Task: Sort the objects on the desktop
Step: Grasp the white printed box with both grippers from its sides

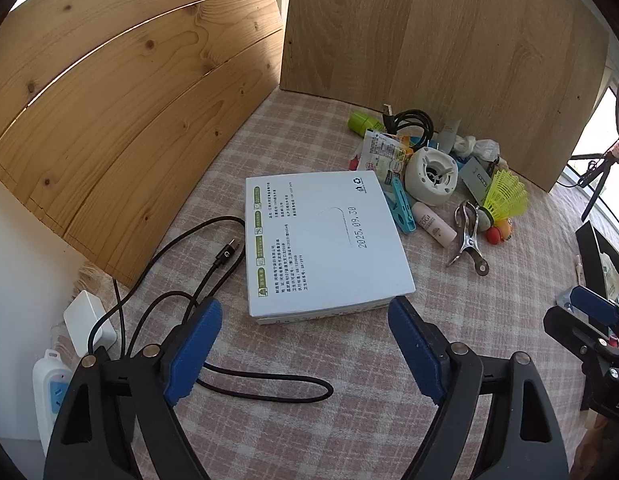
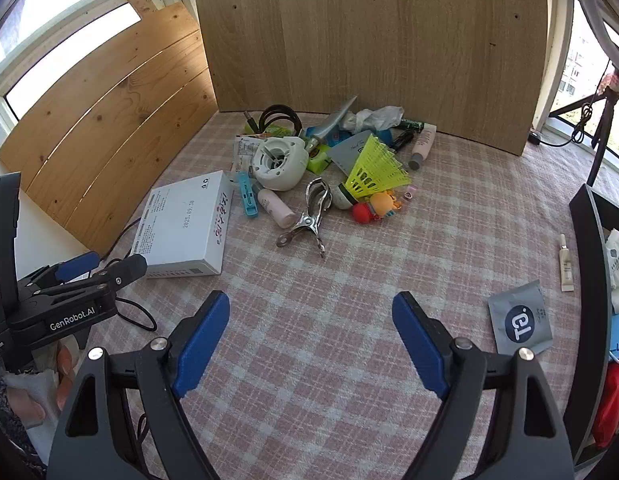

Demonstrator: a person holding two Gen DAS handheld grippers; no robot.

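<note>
Two hand-held grippers hover over a pink checked tablecloth (image 2: 317, 280), both tilted downward with blue-padded jaws spread wide and nothing between them. The left gripper (image 1: 305, 344) points at a flat white box (image 1: 325, 240) lying just ahead of its fingertips; a black cable (image 1: 181, 280) loops beside its left finger. The right gripper (image 2: 311, 340) faces bare cloth. Well ahead of it lies a heap of small objects: a white round speaker (image 2: 279, 164), a metal clip (image 2: 309, 216), a yellow shuttlecock (image 2: 375, 170), a pink bottle (image 2: 275, 208). A grey sachet (image 2: 519, 318) lies just right of its right finger.
</note>
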